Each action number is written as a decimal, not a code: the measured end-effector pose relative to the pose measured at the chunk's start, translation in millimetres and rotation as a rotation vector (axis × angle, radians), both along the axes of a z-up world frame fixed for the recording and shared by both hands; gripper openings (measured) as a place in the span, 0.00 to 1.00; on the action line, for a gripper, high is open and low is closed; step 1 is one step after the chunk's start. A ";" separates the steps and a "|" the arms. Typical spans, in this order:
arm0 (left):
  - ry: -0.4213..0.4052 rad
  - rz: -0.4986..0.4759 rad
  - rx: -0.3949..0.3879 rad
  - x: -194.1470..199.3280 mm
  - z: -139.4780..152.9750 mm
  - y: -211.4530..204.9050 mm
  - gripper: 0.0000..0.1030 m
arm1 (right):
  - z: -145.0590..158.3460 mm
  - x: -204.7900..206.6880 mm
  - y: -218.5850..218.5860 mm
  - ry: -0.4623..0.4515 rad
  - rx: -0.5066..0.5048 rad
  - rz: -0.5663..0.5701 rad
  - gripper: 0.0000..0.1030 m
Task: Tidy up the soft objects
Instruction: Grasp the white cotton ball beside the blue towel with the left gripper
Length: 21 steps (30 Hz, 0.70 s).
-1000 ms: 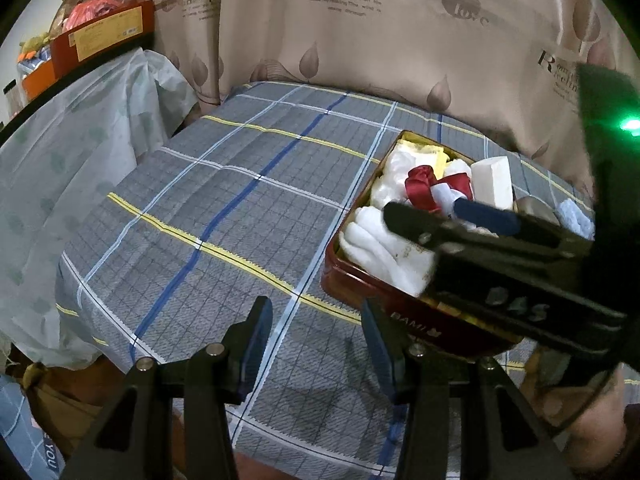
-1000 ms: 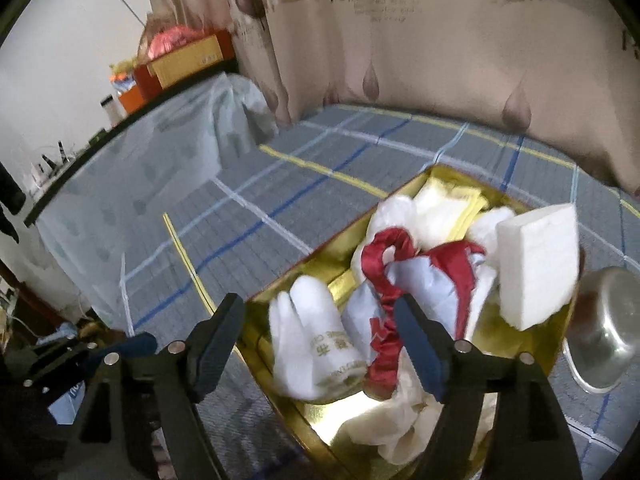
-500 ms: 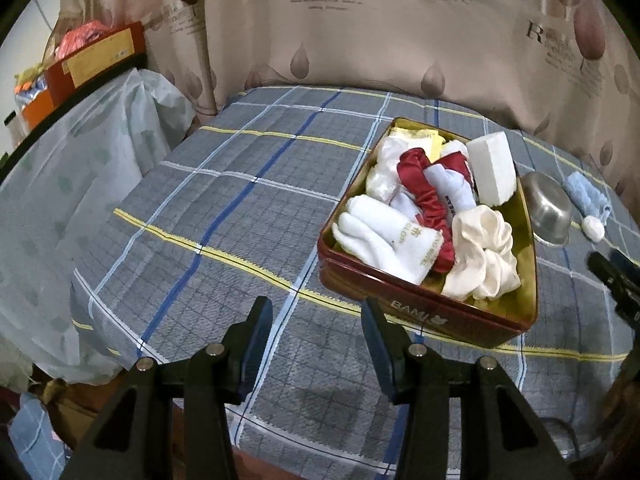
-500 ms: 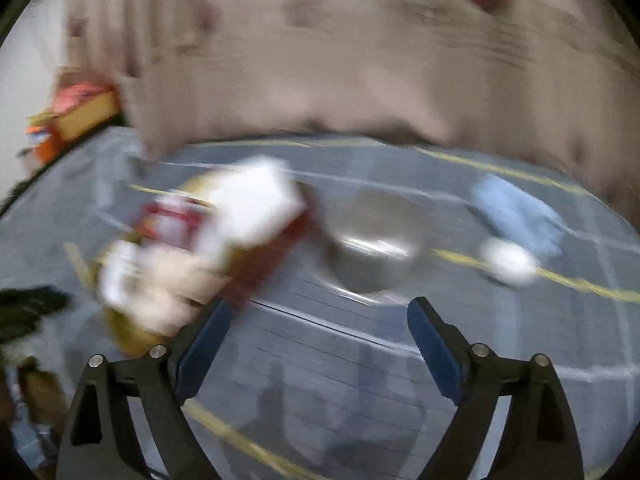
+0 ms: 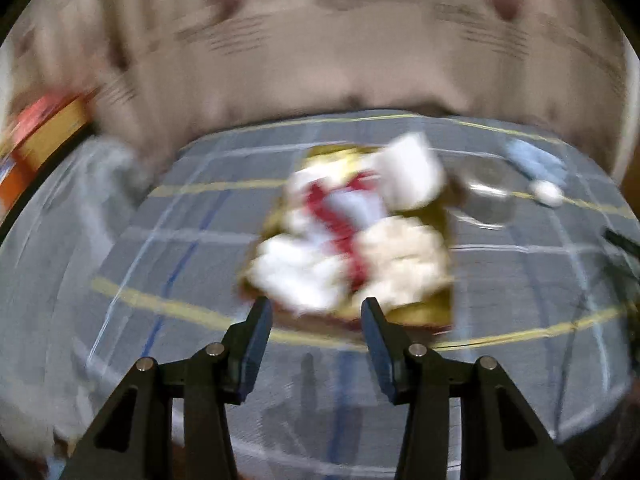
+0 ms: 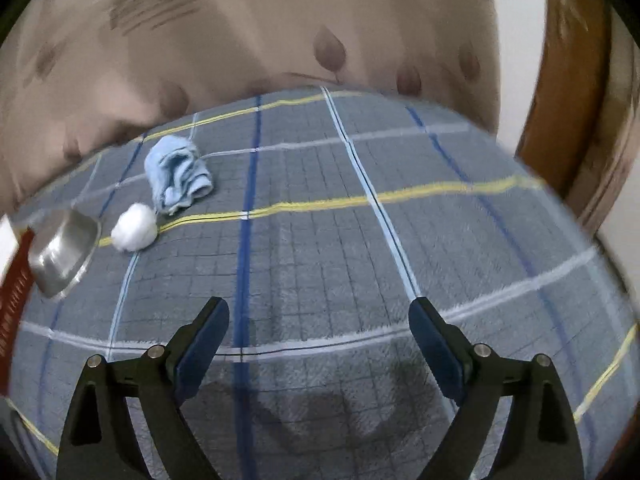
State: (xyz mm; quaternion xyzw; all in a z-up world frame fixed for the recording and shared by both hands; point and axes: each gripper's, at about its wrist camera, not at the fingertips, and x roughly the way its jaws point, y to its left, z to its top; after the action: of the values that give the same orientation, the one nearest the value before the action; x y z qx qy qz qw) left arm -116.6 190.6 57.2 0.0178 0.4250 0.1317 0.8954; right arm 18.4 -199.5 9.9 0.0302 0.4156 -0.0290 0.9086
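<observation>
Left wrist view: badly blurred. The left tool [image 5: 316, 312] stands open, its two fingers parted and gripping nothing. Directly ahead of the fingertips, just beyond them, sits the tin [image 5: 436, 312] on the plaid cloth [image 5: 160, 240] that covers the counter. The tin is filled with soft items: white cloths [image 5: 304, 272], a red strip [image 5: 332, 216], a cream bundle [image 5: 404, 256] and a white block [image 5: 412, 168] at its far end. To the right of the tin lies a metal bowl [image 5: 490, 204], and beyond it a white ball [image 5: 546, 194] and a blue cloth [image 5: 536, 162], both well apart from the left tool. A curtain [image 5: 320, 40] hangs behind the counter. Fine detail cannot be read owing to blur.

Right wrist view: sharper. The right tool [image 6: 318, 312] is wide open and empty, held over bare plaid cloth [image 6: 360, 260]. The blue cloth [image 6: 178, 174], crumpled, lies to the far left ahead of the tool. The white ball [image 6: 134, 232] rests just beside its near edge; whether they touch cannot be told. The metal bowl [image 6: 66, 254] sits left of the ball, near the frame edge, with the red side of the tin [image 6: 14, 308] just beyond it. All are well apart from the right tool's fingers. A wooden frame [image 6: 576, 100] stands at the right.
</observation>
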 end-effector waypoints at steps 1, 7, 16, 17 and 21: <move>0.007 -0.055 0.005 8.6 2.0 -11.8 0.46 | -2.2 0.6 -6.6 0.007 0.046 -0.004 0.88; 0.059 -0.501 -0.110 99.1 18.1 -101.3 0.46 | -0.8 -1.4 -2.3 -0.009 0.085 0.046 0.93; 0.268 -0.999 -0.034 244.9 -17.4 -212.0 0.46 | 6.0 -8.8 -11.1 -0.075 0.197 0.104 0.95; 0.299 -1.017 -0.032 254.0 -24.7 -217.1 0.46 | 6.9 -8.3 -11.0 -0.079 0.203 0.110 0.95; 0.354 -1.076 -0.018 280.7 -42.8 -233.3 0.46 | 8.6 -8.9 -14.8 -0.096 0.244 0.122 0.95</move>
State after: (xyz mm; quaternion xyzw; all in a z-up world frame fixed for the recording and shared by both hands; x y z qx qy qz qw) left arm 164.1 -42.7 14.3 0.2461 0.5009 -0.3521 0.7514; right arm 9.5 -214.2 18.5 0.1165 0.3731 0.0785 0.9171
